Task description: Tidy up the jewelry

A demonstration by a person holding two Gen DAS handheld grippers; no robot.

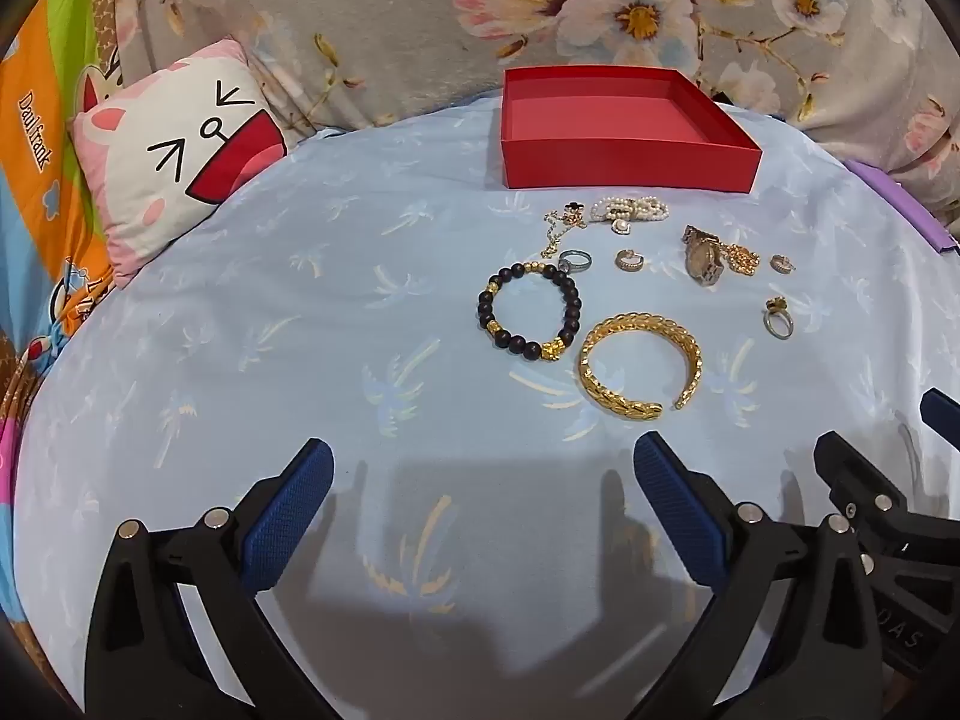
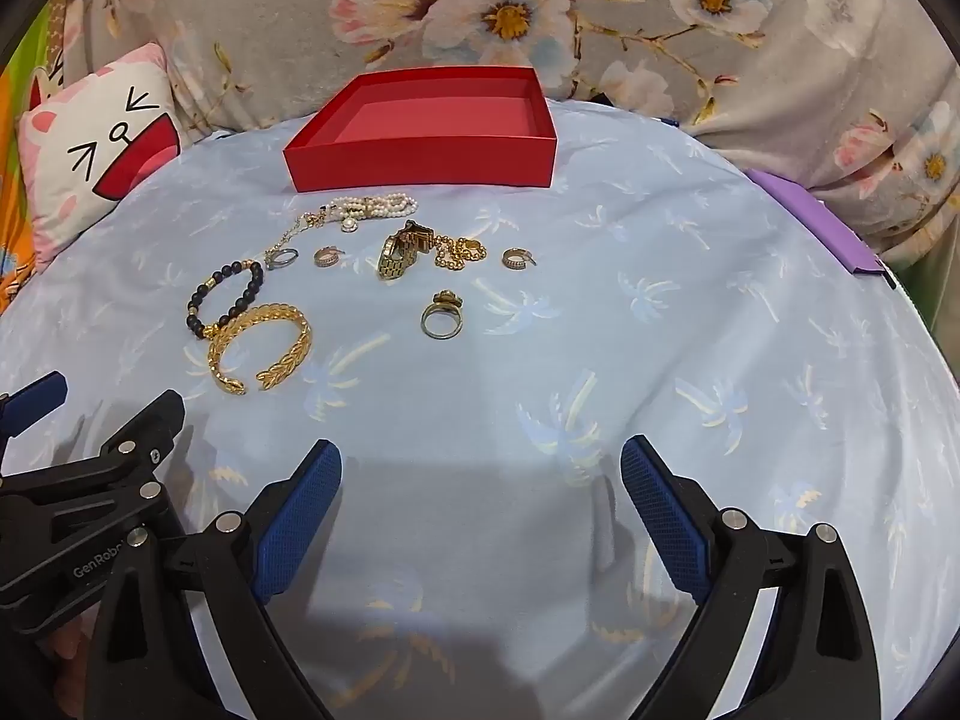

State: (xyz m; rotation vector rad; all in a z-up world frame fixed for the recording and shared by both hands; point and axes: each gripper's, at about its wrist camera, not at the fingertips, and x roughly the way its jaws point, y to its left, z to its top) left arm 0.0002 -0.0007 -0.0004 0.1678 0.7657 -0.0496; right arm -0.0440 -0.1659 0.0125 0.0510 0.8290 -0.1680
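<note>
An empty red box (image 1: 630,165) (image 2: 420,165) stands at the back of the blue cloth. In front of it lie a pearl bracelet (image 1: 630,209) (image 2: 375,204), a gold watch (image 1: 701,255) (image 2: 399,255), a black bead bracelet (image 1: 529,311) (image 2: 225,297), a gold cuff (image 1: 639,365) (image 2: 261,348), a gold ring (image 1: 778,318) (image 2: 443,315), a silver ring (image 1: 575,261) and small earrings (image 1: 630,259). My left gripper (image 1: 483,477) is open and empty, near the front. My right gripper (image 2: 482,477) is open and empty beside it.
A cat-face pillow (image 1: 174,156) (image 2: 90,144) lies at the left. A floral blanket (image 1: 600,12) runs along the back. A purple object (image 2: 810,216) sits at the cloth's right edge. The right gripper shows at the left wrist view's right edge (image 1: 888,510).
</note>
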